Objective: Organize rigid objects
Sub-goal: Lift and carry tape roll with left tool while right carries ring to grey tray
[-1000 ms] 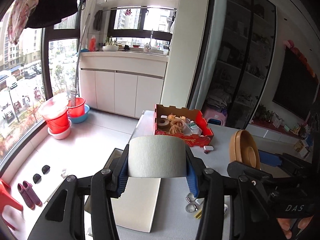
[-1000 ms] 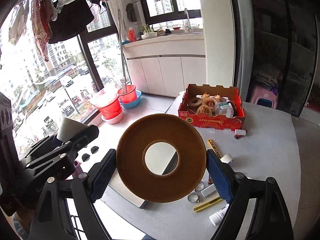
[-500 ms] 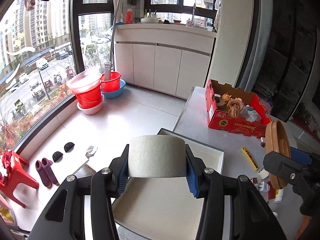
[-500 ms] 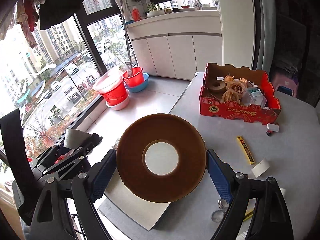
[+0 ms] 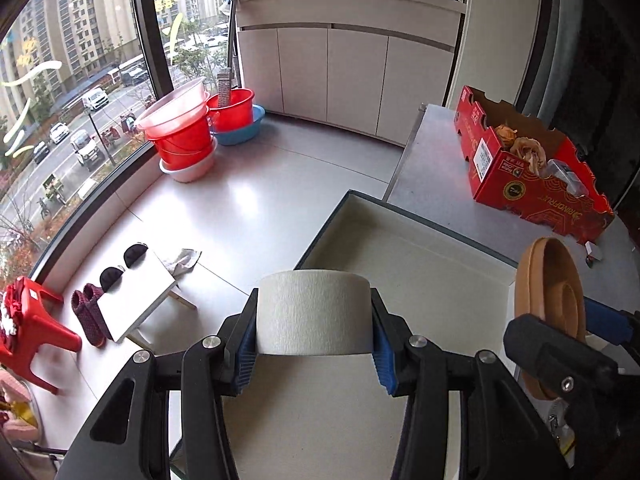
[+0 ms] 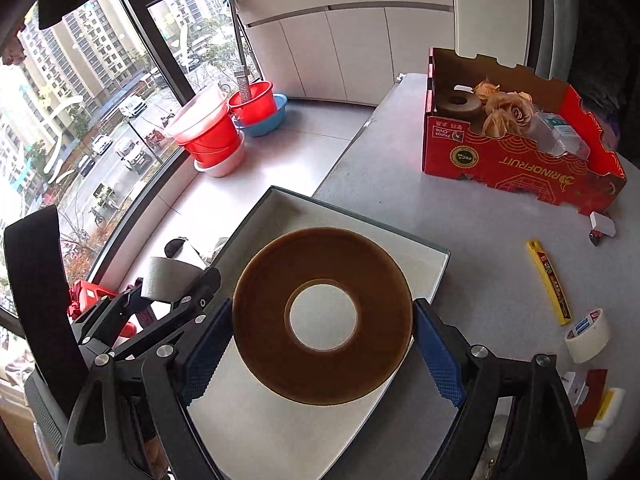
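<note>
My left gripper (image 5: 314, 354) is shut on a white tape roll (image 5: 312, 316), held above the near part of a shallow white tray (image 5: 408, 248) at the table's left edge. My right gripper (image 6: 322, 350) is shut on a large brown tape roll (image 6: 260, 320), held upright over the same tray (image 6: 280, 216). In the left wrist view the brown roll (image 5: 548, 300) shows edge-on at the right. In the right wrist view the left gripper with the white roll (image 6: 164, 284) is at the left.
A red cardboard box (image 6: 520, 160) with a brown roll, dried flowers and plastic items stands at the back. A yellow cutter (image 6: 548, 280), a small white tape roll (image 6: 588, 336) and small items lie on the grey table (image 6: 380, 160) at the right. Red buckets (image 5: 184, 132) stand on the floor.
Both grippers have moved left and down toward the white tray, tilting downward, each still holding its roll. The tray now lies directly under both rolls.
</note>
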